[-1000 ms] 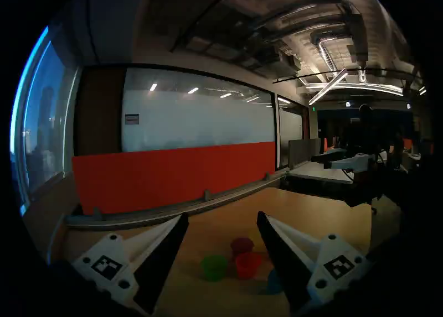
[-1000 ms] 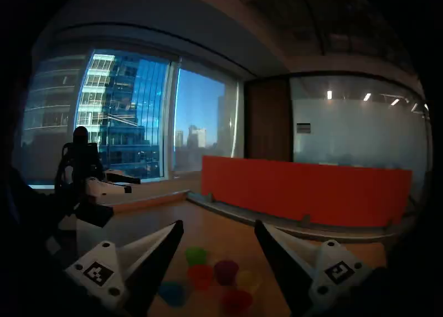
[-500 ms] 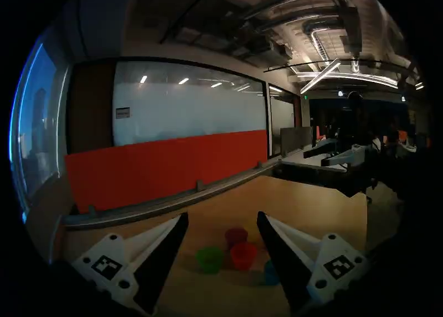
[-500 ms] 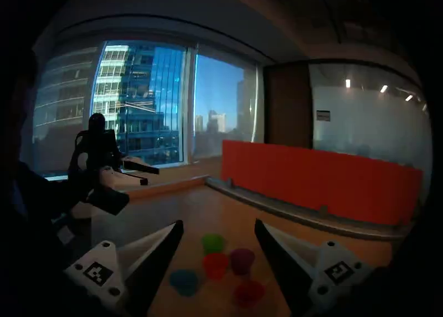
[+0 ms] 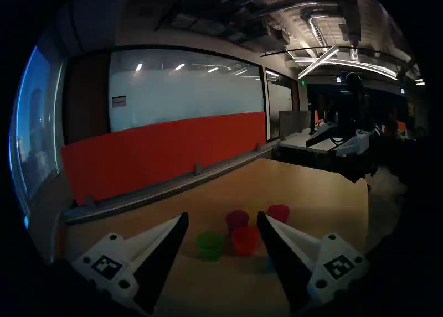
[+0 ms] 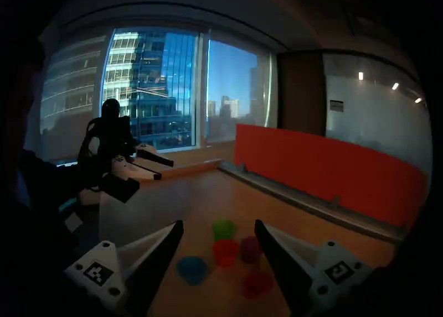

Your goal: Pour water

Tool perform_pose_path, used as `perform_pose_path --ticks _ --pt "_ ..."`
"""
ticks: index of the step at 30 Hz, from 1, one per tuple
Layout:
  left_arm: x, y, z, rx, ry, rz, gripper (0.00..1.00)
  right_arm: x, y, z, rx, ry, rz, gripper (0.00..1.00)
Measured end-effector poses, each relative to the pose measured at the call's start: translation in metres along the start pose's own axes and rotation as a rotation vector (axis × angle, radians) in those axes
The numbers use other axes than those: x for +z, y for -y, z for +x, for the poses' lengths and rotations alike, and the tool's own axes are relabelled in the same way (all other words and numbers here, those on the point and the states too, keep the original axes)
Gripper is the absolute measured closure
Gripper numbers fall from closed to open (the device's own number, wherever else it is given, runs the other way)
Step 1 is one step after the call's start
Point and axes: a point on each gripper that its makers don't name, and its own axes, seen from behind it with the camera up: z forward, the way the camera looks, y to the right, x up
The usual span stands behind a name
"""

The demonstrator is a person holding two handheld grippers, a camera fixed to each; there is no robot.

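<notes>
Five cups [image 6: 225, 251] cluster well inside the table [image 6: 238, 198] edges, dead ahead of the left gripper [image 5: 221, 214] and right gripper [image 6: 219, 223], each open, empty, seemingly equally near.

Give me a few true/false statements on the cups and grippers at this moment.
1. The left gripper and the right gripper are both open and hold nothing. True.
2. The green cup is clamped in the right gripper. False: it stands on the table, with no finger on it.
3. A blue cup stands on the table near the green cup. True.
4. The purple cup lies tipped on its side. False: it stands upright, mouth up.
</notes>
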Motion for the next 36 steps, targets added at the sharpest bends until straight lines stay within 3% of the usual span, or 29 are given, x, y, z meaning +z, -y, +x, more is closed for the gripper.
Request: perform_pose_path --ticks 36 --pt "0.052 0.004 -0.100 0.003 0.144 0.021 0.08 0.040 0.034 -0.099 -0.055 0.225 0.146 0.00"
